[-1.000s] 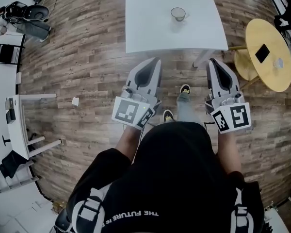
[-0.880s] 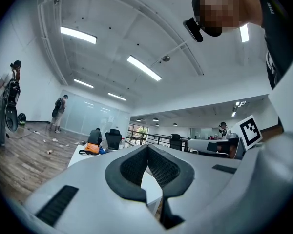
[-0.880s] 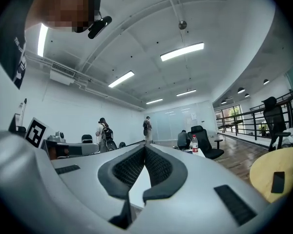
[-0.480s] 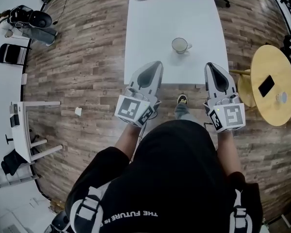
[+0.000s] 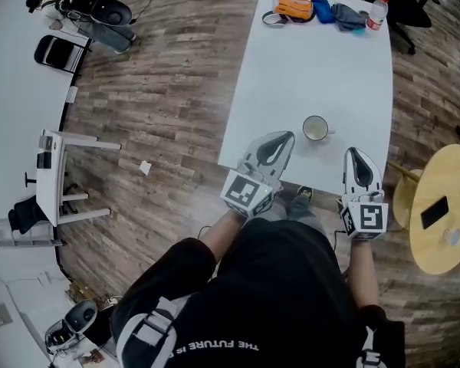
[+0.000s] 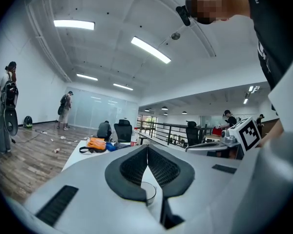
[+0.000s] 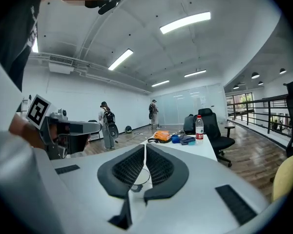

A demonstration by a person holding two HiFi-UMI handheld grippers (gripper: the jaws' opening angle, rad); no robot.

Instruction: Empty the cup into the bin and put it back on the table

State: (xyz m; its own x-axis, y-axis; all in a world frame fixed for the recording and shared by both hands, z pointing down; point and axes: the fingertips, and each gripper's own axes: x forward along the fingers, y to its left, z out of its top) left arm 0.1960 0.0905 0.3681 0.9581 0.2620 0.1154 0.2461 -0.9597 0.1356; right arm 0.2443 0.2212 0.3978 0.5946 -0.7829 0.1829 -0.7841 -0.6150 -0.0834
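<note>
A white cup (image 5: 316, 129) with its handle to the right stands near the front end of the long white table (image 5: 291, 75). My left gripper (image 5: 280, 137) is shut and empty, its tip over the table's near edge just left of the cup. My right gripper (image 5: 354, 153) is also shut and empty, a little right of and nearer than the cup. In the left gripper view the cup (image 6: 149, 192) shows low behind the closed left gripper (image 6: 147, 147). In the right gripper view the cup (image 7: 139, 177) sits just beyond the closed right gripper (image 7: 145, 145). No bin is in view.
An orange bag (image 5: 293, 8), a blue pouch (image 5: 322, 10) and a water bottle (image 5: 376, 10) lie at the table's far end. A round yellow side table (image 5: 452, 182) with a phone stands at the right. A small white desk (image 5: 54, 171) is at the left. People stand farther back in the room.
The person has walked up to the table. Both shut grippers have come forward, from over the floor to the table's near edge, and now flank the cup.
</note>
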